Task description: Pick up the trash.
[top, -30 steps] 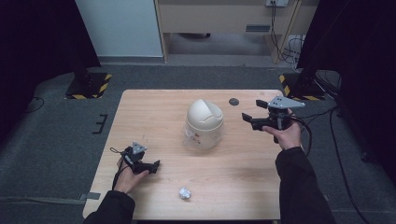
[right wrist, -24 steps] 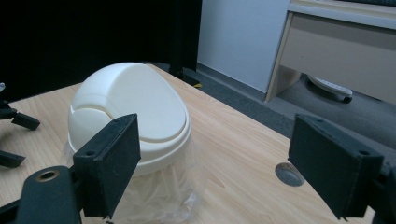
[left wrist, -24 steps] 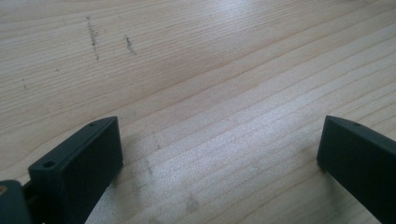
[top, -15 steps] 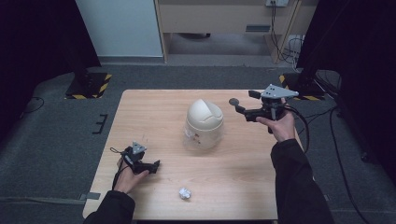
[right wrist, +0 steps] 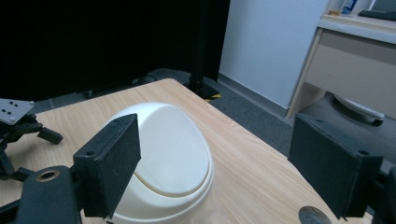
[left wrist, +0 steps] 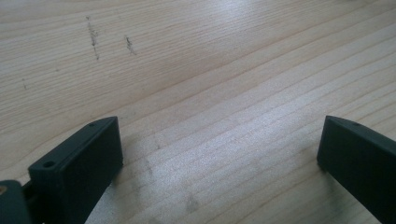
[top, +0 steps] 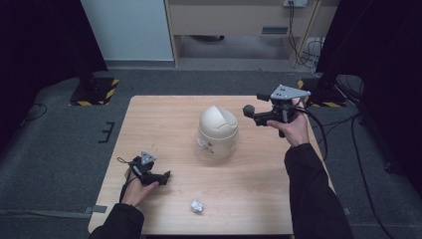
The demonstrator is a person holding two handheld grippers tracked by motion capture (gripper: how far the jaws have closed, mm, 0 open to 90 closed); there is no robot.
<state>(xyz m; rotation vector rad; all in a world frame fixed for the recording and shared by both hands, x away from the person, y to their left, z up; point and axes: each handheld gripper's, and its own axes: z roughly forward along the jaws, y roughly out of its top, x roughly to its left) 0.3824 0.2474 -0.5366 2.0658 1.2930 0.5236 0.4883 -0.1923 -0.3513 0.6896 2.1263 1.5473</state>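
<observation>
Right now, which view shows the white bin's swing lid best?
The right gripper view: the white bin sits close between the right gripper's fingers, lid seam clear. The high view shows it whole but small. The left gripper view faces the table.

The right gripper (top: 255,105) hangs raised beside the white domed bin (top: 217,131); the left gripper (top: 160,175) rests on the surface (top: 164,119) near a crumpled paper ball (top: 197,205).

right tongs (top: 255,108) lifted off the table, swung left toward the white bin (top: 217,130)

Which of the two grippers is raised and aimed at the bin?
The right gripper, held above the table and pointing at the white domed bin. The left gripper sits low near the table's front-left, jaws open over bare wood.
</observation>
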